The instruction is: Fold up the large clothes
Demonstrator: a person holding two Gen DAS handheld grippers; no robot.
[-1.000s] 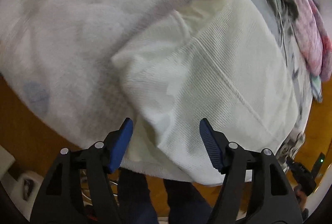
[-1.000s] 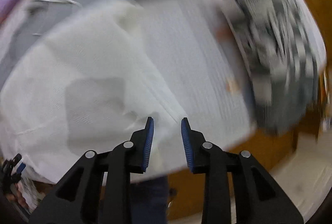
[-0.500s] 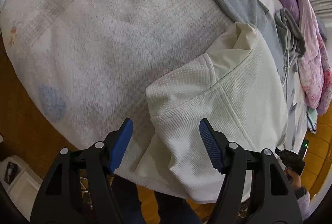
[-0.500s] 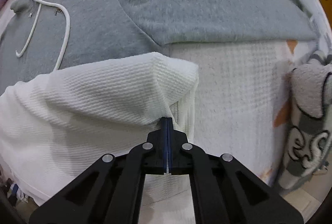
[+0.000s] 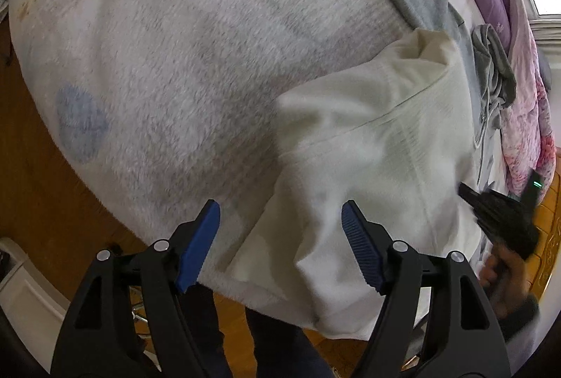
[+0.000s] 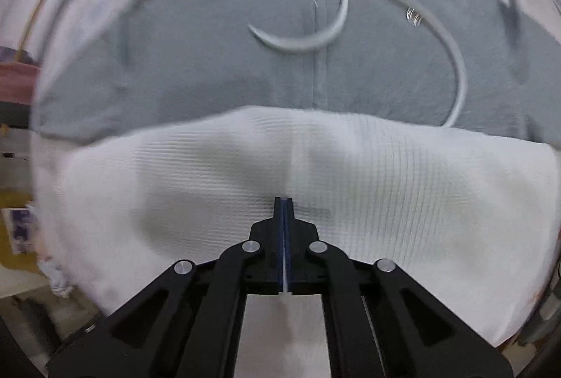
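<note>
A cream waffle-knit garment (image 5: 385, 139) lies on the fluffy white blanket (image 5: 175, 45), its lower edge hanging over the near side of the bed. My left gripper (image 5: 280, 238) hovers over the garment's left edge. Its jaws are opening, and the cloth lies below them, not pressed. My right gripper (image 6: 283, 203) is shut, with a sliver of the cream garment (image 6: 385, 185) pinched between its pads. It also shows at the right of the left wrist view, as the right gripper (image 5: 466, 192) held by a hand (image 5: 505, 273).
A grey zip hoodie (image 6: 210, 62) with white drawcords (image 6: 336, 10) lies just beyond the cream garment. Purple and pink quilts (image 5: 526, 118) are piled at the far right. Wooden floor (image 5: 35, 185) and the person's legs (image 5: 280, 343) are below the bed edge.
My right gripper went from open to shut on the cream garment's edge, then swept with it toward the hoodie's chest. The left view shifted a little and its jaws widened slightly.
</note>
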